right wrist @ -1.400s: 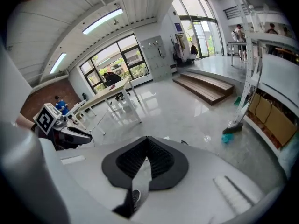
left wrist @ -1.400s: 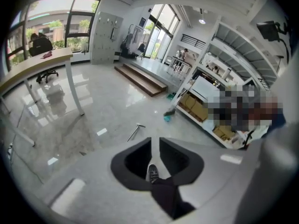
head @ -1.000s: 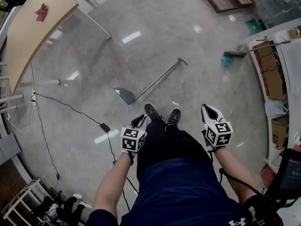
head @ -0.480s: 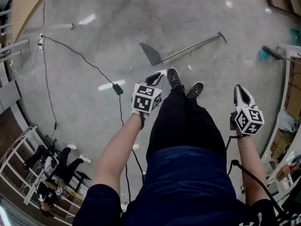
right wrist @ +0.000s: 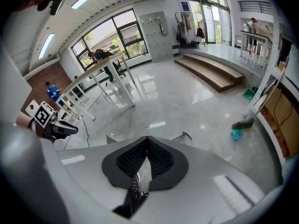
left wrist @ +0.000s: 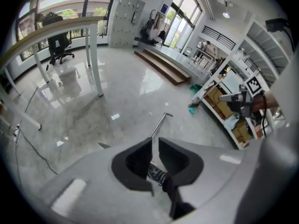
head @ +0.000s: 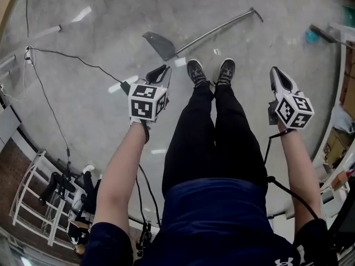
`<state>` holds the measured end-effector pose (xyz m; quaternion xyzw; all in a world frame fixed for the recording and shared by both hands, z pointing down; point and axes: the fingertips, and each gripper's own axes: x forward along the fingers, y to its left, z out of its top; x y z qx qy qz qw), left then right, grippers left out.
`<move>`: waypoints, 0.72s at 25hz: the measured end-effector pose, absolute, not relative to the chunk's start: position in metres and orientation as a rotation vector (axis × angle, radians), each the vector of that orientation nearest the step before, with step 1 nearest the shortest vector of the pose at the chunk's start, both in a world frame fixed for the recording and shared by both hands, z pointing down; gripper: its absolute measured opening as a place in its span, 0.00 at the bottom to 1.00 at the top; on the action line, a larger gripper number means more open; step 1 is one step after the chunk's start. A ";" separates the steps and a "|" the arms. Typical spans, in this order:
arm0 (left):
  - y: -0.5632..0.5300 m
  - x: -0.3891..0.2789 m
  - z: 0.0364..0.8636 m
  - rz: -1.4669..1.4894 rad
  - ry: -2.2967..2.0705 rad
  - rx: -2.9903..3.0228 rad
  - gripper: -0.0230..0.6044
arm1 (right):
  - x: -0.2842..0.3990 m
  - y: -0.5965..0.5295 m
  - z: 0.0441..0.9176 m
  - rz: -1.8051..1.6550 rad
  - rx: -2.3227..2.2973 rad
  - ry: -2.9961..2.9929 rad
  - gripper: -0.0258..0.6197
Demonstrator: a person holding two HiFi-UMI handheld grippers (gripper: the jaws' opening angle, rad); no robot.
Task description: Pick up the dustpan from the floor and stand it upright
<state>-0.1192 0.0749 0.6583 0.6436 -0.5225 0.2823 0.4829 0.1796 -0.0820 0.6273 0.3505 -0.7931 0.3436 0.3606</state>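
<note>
The dustpan lies flat on the grey floor, with its pan (head: 158,44) just past my shoes and its long metal handle (head: 222,26) running off to the upper right. My left gripper (head: 158,73) hangs a little short of the pan, its jaws a narrow slit apart with nothing between them. In the left gripper view the handle (left wrist: 159,124) shows above the left gripper (left wrist: 155,142). My right gripper (head: 276,74) hangs at the right, clear of the dustpan, with its tips together and empty. The right gripper view has the handle's end (right wrist: 185,135) just past the right gripper (right wrist: 147,139).
A black cable (head: 61,54) crosses the floor at the left. A white rack (head: 33,204) stands at the lower left. A broom with a blue-green lump (head: 313,36) lies by the shelving (head: 346,65) at the right. A table's white legs (left wrist: 93,55) and a wooden platform (left wrist: 161,66) stand farther off.
Both grippers have sunk toward the floor and the head view has tipped further down. The dustpan has not moved. Neither gripper has taken hold of anything.
</note>
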 end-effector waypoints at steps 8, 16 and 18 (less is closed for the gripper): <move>0.021 -0.062 0.698 0.668 -1.296 1.589 0.11 | 0.218 -0.126 0.686 0.907 0.800 -2.115 0.06; 0.029 -0.058 0.756 0.721 -1.214 1.592 0.11 | 0.206 -0.122 0.756 1.051 0.816 -2.087 0.06; 0.016 -0.067 0.770 0.717 -1.210 1.597 0.11 | 0.193 -0.133 0.774 1.073 0.817 -2.078 0.06</move>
